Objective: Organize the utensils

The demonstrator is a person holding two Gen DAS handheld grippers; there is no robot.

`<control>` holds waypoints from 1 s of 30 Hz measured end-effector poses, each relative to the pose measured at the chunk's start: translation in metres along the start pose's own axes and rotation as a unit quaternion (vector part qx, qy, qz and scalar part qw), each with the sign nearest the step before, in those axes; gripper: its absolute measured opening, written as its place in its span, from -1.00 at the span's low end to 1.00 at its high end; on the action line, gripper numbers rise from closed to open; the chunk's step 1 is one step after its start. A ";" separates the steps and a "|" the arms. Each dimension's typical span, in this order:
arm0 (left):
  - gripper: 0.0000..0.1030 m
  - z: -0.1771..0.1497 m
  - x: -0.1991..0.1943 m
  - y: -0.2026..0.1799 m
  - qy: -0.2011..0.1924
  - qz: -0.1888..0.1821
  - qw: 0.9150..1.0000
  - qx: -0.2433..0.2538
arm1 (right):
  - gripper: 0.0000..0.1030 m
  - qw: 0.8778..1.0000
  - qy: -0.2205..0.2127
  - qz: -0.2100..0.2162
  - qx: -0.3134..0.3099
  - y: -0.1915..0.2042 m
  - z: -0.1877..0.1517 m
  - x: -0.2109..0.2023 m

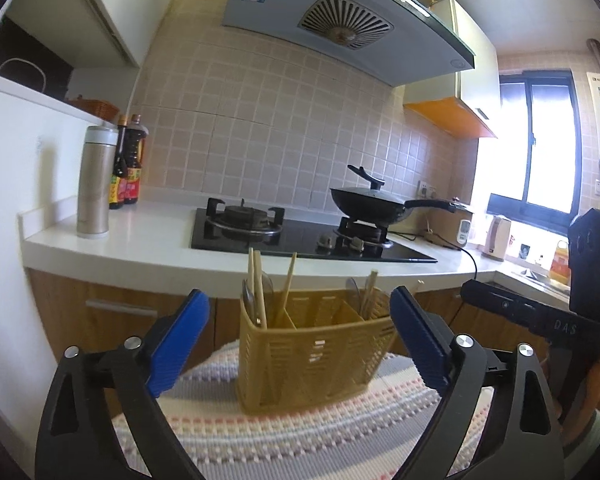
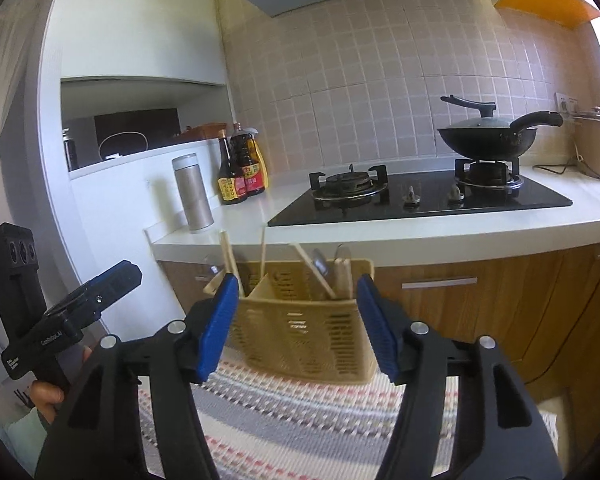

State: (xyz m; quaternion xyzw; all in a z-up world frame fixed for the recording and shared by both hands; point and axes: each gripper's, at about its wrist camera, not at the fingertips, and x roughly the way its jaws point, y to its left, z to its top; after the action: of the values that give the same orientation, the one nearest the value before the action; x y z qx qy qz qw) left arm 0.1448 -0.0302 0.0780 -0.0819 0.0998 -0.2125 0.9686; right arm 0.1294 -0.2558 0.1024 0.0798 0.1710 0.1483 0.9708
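A tan plastic utensil caddy [image 1: 312, 354] with dividers stands on a striped woven mat [image 1: 300, 436]. Wooden chopsticks [image 1: 257, 288] and a metal spoon stick out of its left compartment, and more chopsticks [image 1: 368, 290] out of its right one. My left gripper [image 1: 300, 336] is open, blue pads wide on either side of the caddy and short of it, nothing between them. In the right wrist view the same caddy [image 2: 300, 328] holds chopsticks [image 2: 314, 272] and a spoon. My right gripper [image 2: 294, 326] is open and empty in front of it.
Behind the mat runs a white counter [image 1: 148, 236] with a black gas hob [image 1: 300, 236], a lidded wok [image 1: 368, 202], a steel flask [image 1: 96, 184] and sauce bottles [image 1: 128, 164]. Wooden cabinets [image 2: 480, 304] stand below. A hand holds the other gripper [image 2: 60, 320] at the left.
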 end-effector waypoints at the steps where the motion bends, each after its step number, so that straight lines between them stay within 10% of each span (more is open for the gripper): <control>1: 0.78 -0.001 -0.004 -0.001 -0.001 0.003 1.000 -0.002 | 0.12 1.000 0.000 -0.004 0.001 0.005 -0.003 -0.003; 16: 0.85 -0.065 -0.022 -0.016 0.029 0.123 0.992 -0.006 | 0.44 0.990 -0.021 -0.139 -0.026 0.042 -0.066 -0.012; 24: 0.85 -0.091 -0.012 -0.017 0.022 0.213 0.976 0.037 | 0.47 0.986 -0.021 -0.161 -0.021 0.031 -0.088 0.004; 30: 0.85 -0.093 -0.006 -0.018 0.037 0.212 0.975 0.049 | 0.52 0.987 -0.023 -0.160 -0.013 0.024 -0.087 0.006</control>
State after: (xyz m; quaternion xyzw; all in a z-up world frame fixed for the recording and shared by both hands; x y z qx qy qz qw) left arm 0.1116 -0.0547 -0.0075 -0.0035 0.1399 -0.0097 0.9901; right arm 0.0980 -0.2224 0.0244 0.0419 0.1576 -0.0083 0.9866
